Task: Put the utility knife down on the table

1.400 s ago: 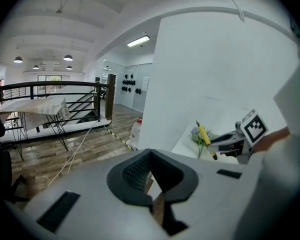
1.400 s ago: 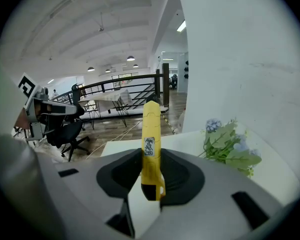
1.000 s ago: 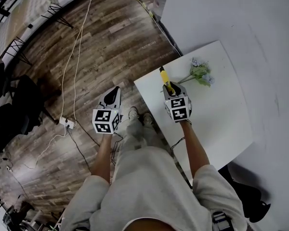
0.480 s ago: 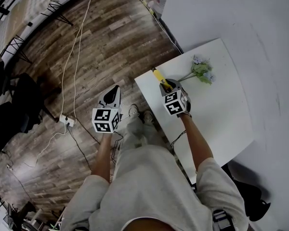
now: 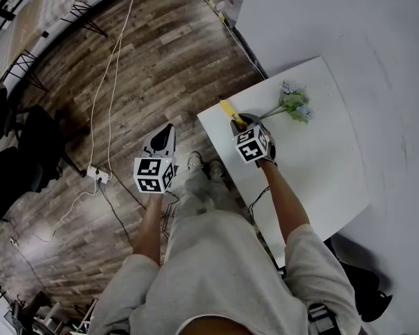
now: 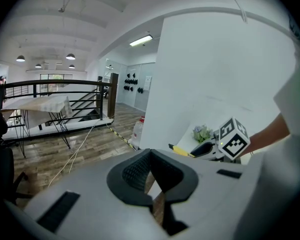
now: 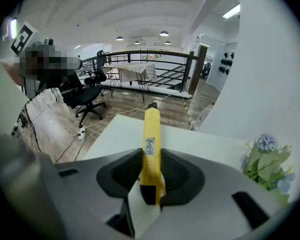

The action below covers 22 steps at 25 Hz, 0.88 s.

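Note:
My right gripper [image 5: 241,122] [image 7: 151,176] is shut on a yellow utility knife [image 5: 231,111] [image 7: 151,144], whose black tip points away from me. It hangs low over the near left corner of the small white table [image 5: 314,159] [image 7: 200,141]; whether the knife touches the top is unclear. My left gripper [image 5: 165,134] [image 6: 152,176] hovers over the wood floor to the left of the table, shut with nothing between its pads. The left gripper view also catches the knife [image 6: 182,151] and the right gripper's marker cube [image 6: 233,138].
A bunch of artificial flowers [image 5: 291,105] [image 7: 267,161] lies on the table just right of the knife. A large white wall panel [image 5: 349,26] stands behind the table. Cables and a power strip [image 5: 96,177] lie on the floor at left, near a black office chair [image 7: 85,91].
My right gripper has come down and toward the table's left corner with the knife, rolling a little. The left gripper has stayed in place.

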### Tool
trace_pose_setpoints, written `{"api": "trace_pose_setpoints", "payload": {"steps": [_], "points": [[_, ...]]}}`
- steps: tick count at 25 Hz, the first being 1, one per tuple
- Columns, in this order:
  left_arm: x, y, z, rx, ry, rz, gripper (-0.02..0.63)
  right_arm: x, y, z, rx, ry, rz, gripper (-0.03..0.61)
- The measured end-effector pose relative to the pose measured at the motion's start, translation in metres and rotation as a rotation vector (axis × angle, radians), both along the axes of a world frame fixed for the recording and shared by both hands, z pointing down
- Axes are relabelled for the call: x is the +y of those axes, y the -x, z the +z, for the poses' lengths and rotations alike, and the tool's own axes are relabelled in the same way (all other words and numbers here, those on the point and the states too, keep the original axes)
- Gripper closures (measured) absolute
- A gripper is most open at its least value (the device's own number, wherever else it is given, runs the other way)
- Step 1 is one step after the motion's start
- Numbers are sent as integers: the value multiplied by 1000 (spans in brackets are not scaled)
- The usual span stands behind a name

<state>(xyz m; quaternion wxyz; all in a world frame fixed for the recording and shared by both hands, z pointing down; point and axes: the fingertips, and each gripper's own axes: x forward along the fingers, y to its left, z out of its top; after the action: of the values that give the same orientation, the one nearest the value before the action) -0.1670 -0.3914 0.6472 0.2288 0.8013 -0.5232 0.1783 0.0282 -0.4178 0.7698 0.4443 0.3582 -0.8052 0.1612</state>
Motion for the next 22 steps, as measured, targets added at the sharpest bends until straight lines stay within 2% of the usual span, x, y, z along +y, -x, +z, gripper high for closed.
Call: {"api": "trace_pose_setpoints", "payload": {"steps": [22], "points": [[-3,8,-11,7,-23,-21,607,-1,6,10,3,49,-42,453]]}}
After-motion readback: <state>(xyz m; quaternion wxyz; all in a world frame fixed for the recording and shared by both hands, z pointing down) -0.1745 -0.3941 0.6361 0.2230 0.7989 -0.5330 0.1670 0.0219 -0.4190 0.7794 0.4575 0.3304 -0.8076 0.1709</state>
